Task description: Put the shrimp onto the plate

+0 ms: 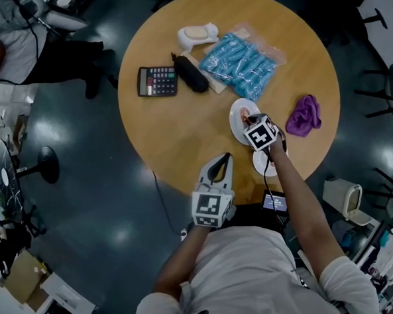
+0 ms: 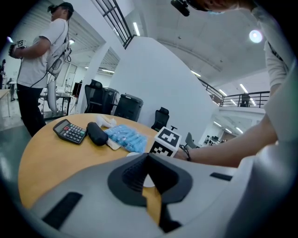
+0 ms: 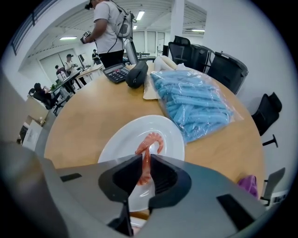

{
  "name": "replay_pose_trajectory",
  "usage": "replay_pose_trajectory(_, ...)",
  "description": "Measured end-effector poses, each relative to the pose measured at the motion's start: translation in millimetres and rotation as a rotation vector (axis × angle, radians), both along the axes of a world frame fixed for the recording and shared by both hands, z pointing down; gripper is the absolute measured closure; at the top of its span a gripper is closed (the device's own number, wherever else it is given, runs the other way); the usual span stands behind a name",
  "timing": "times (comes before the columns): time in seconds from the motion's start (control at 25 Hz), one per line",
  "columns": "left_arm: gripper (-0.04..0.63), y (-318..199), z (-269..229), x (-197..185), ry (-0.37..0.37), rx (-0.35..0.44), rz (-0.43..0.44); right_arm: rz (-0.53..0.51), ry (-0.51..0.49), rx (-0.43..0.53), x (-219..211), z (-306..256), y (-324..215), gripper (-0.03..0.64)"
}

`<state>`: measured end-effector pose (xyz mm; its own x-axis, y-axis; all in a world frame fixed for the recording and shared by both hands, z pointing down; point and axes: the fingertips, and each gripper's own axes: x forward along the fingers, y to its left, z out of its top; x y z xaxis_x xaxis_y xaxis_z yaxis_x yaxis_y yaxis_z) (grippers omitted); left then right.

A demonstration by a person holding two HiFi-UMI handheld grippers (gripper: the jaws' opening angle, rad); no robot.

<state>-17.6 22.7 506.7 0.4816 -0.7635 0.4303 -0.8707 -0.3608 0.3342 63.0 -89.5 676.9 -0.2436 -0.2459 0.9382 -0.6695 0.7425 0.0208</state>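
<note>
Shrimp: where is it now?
In the right gripper view, the right gripper holds the shrimp in its jaws over the white plate, left of the blue bag.

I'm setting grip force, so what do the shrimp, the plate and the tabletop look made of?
The shrimp: probably a plastic or rubber replica; uniform orange-pink with a slight sheen. The plate: glossy white with highlights, ceramic or melamine, can't tell which. The tabletop: matte, even tan, probably wood-look laminate; no grain is clear.

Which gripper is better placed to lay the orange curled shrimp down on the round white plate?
Right. The right gripper is shut on the shrimp, just above the plate. The left gripper is shut, empty, near the table edge.
</note>
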Motion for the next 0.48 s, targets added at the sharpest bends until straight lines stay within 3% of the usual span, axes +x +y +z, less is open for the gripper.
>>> replay_pose_trajectory(0.24,0.588,1.4,-4.7,3.1,-0.002,0.015,0.003,0.089,-0.099,0.036,18.8,-38.5,6.8,0.555)
replay_pose_trajectory(0.36,0.588,4.6,-7.6,11.2,-0.004,0.015,0.024,0.178,-0.156,0.067,54.4,-66.9,21.1,0.555)
replay_pose_trajectory(0.48,0.588,7.4,-8.1,20.2,0.002,0.013,0.040,0.237,-0.173,0.037,84.5,-69.4,56.9,0.555)
